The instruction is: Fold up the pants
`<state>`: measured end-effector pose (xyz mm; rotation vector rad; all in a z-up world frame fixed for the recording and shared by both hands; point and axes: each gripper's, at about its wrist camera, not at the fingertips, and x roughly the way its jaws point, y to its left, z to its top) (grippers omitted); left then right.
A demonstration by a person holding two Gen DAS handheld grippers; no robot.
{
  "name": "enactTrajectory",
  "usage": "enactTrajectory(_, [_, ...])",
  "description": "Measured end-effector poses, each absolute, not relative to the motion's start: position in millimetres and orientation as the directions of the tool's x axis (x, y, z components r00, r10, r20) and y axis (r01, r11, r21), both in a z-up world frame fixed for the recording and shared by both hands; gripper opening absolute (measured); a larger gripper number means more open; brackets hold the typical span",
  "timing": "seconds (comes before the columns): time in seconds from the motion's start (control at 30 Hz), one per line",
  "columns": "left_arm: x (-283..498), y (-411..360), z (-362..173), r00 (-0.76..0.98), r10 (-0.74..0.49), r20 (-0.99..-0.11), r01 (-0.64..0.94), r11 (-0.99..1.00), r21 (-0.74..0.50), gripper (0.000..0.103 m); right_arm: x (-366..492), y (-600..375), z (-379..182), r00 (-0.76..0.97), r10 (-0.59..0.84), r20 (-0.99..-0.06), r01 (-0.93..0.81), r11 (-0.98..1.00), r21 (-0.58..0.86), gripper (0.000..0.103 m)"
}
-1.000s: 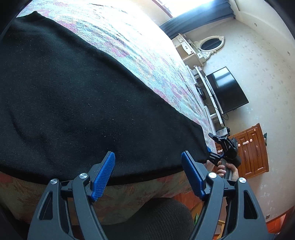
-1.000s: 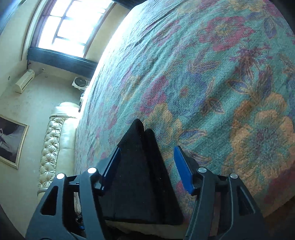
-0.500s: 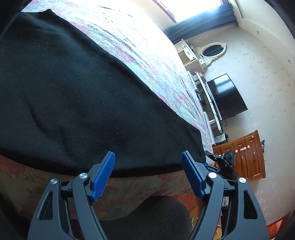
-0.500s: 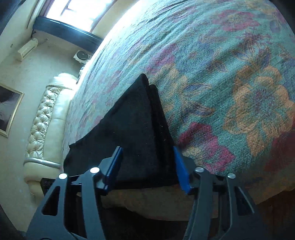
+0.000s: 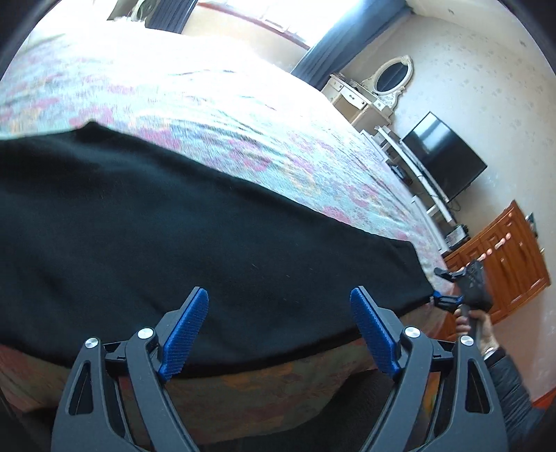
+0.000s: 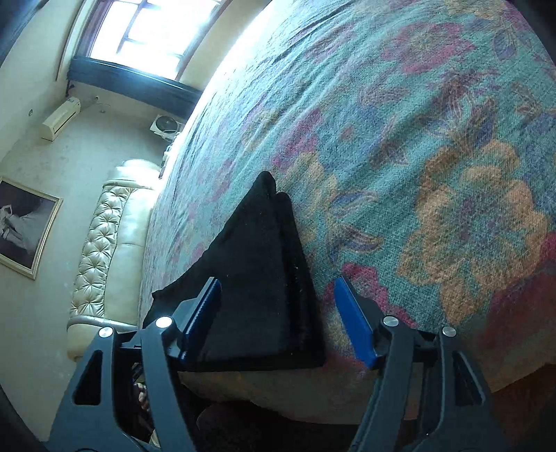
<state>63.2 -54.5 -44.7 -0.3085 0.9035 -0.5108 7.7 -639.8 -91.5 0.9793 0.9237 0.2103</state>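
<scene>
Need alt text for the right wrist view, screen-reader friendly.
Black fabric pants, folded with layered edges showing, lie near the edge of a bed under a teal floral bedspread. The right tongs stand open around the pants' near corner, their blue pads not pressing it. Behind are a cream tufted sofa and a bright window.

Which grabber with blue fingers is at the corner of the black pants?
The right gripper: the black pants end in a corner between its fingers. The left gripper faces their long near edge.

Left claw [image 5: 278, 333]: black frame, ribbed blue pads, silver screws. Right claw [image 6: 276, 323] same. Dark sleeve [image 5: 510, 386] w/ wristband.
</scene>
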Motion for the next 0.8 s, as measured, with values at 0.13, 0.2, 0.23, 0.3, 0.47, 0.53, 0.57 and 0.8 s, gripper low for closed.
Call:
enactTrajectory(0.13, [80.1, -37.5, -40.9, 0.573, -0.378, -0.727, 0.305, 0.922, -0.239, 0.086, 30.2, -634.6, -96.6, 0.602, 0.582, -0.547, 0.209, 0.546, 0.811, 0.067])
enactTrajectory(0.2, [90.8, -25.0, -48.1, 0.573, -0.284, -0.769, 0.256, 0.953, -0.162, 0.086, 40.3, -628.4, -95.8, 0.581, 0.604, -0.545, 0.2, 0.544, 0.815, 0.071])
enactTrajectory(0.23, [96.8, -16.9, -54.7, 0.555, -0.253, -0.792, 0.23, 0.962, -0.146, 0.086, 42.9, -626.3, -94.8, 0.575, 0.61, -0.544, 0.192, 0.546, 0.815, 0.074])
enactTrajectory(0.3, [107.5, 3.5, -74.7, 0.493, -0.215, -0.843, 0.162, 0.975, -0.154, 0.086, 48.4, -620.0, -90.8, 0.563, 0.636, -0.528, 0.16, 0.543, 0.824, 0.088])
enactTrajectory(0.47, [99.8, 37.1, -96.6, 0.532, -0.377, -0.758, 0.141, 0.922, -0.36, 0.095, 54.7, -611.3, -85.5, 0.535, 0.641, -0.551, 0.146, 0.571, 0.807, 0.094])
enactTrajectory(0.53, [99.4, 32.6, -98.7, 0.533, -0.381, -0.756, 0.183, 0.924, -0.336, 0.098, 57.3, -606.1, -84.3, 0.537, 0.642, -0.547, 0.137, 0.574, 0.808, 0.097])
enactTrajectory(0.57, [96.6, 28.1, -99.5, 0.538, -0.366, -0.76, 0.202, 0.93, -0.306, 0.098, 57.6, -603.7, -84.5, 0.538, 0.641, -0.547, 0.13, 0.578, 0.805, 0.1])
enactTrajectory(0.8, [97.0, -5.4, -96.1, 0.514, -0.212, -0.831, 0.263, 0.961, -0.082, 0.098, 69.6, -585.8, -78.1, 0.496, 0.594, -0.634, 0.155, 0.658, 0.737, 0.097])
